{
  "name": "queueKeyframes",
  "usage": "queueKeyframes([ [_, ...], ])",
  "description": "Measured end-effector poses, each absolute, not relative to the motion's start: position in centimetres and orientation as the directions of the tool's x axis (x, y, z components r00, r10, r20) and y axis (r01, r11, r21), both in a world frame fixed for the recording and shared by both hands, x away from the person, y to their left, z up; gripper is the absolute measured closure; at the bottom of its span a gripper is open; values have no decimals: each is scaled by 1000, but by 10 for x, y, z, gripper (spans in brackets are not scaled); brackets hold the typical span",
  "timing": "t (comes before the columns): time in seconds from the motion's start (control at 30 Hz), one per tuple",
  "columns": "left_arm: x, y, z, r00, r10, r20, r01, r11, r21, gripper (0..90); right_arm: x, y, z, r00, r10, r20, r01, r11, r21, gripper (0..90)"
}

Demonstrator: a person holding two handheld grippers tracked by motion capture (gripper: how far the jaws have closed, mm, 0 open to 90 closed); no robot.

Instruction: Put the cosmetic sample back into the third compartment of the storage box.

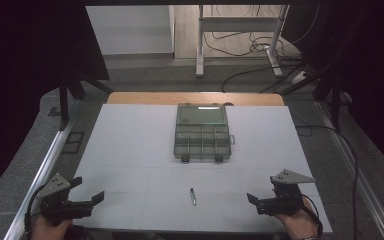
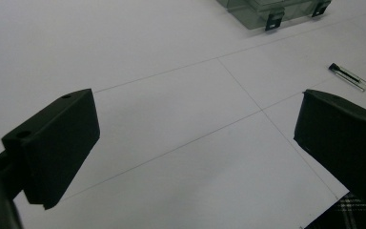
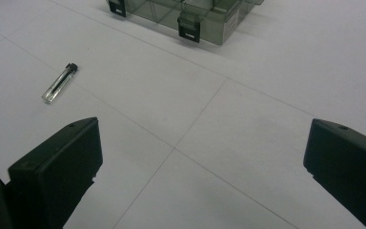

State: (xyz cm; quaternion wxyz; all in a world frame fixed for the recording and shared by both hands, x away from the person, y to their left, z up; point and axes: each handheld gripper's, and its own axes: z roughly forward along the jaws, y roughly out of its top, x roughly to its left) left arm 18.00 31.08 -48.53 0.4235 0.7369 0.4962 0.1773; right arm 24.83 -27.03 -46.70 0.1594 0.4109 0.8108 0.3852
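At the near left edge of the white table (image 1: pixel 130 150), the left gripper (image 1: pixel 87 200) is held released, its jaws wide apart with nothing between them. Between the two grippers, near the front edge, a small clear tube with a black cap (image 1: pixel 193 196) is seen lying flat, well apart from both and in front of the open compartment box (image 1: pixel 201 132). It is judged light, stiff, smooth and prone to rolling or slipping; a hold across its middle, jaws square to its length, is advised. At the near right, the right gripper (image 1: pixel 254 200) is likewise held spread and empty.
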Motion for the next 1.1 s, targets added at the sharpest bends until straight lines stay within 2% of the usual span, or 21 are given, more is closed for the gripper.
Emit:
queueKeyframes([
  [0.3,180,311,-485,445,881,-159,581,-149,800,18,252,-260,-468,-652,757,39,519,409,750,0],
  [1.1,180,312,-486,447,879,-165,582,-145,800,18,265,-223,-471,-725,682,96,512,440,738,2],
])
